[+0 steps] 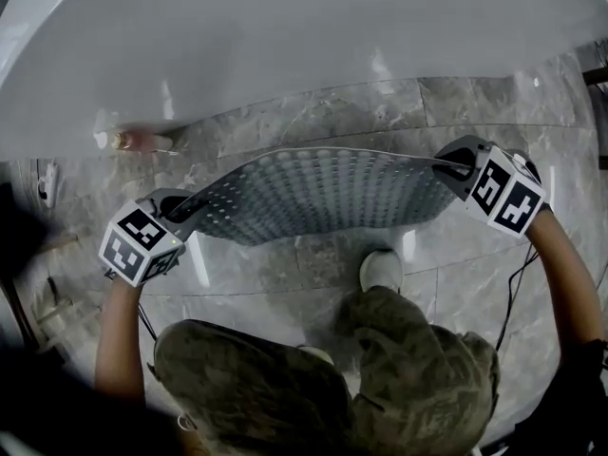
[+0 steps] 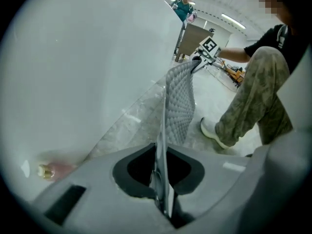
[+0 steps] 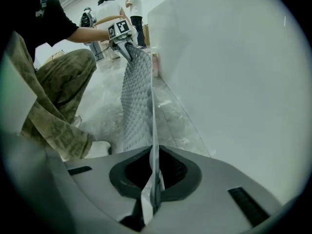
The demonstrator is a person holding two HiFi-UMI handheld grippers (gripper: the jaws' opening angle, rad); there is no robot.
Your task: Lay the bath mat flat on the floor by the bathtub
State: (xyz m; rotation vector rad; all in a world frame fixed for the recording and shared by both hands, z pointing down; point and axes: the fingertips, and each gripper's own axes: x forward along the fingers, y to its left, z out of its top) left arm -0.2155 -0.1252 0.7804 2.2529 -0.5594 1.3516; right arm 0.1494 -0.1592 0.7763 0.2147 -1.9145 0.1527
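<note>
A grey studded bath mat (image 1: pixel 318 196) hangs stretched in the air between my two grippers, over the marble floor (image 1: pixel 313 264) beside the white bathtub (image 1: pixel 285 46). My left gripper (image 1: pixel 174 209) is shut on the mat's left end, and my right gripper (image 1: pixel 454 169) is shut on its right end. In the left gripper view the mat (image 2: pixel 179 106) runs edge-on from the jaws toward the other gripper. The right gripper view shows the mat (image 3: pixel 138 101) the same way, sagging a little in the middle.
The tub wall (image 2: pixel 73 72) rises close along one side. The person's camouflage-trousered legs and a white shoe (image 1: pixel 381 270) stand just behind the mat. A small bottle (image 1: pixel 142 141) lies on the floor by the tub. Other people (image 3: pixel 119 9) stand far off.
</note>
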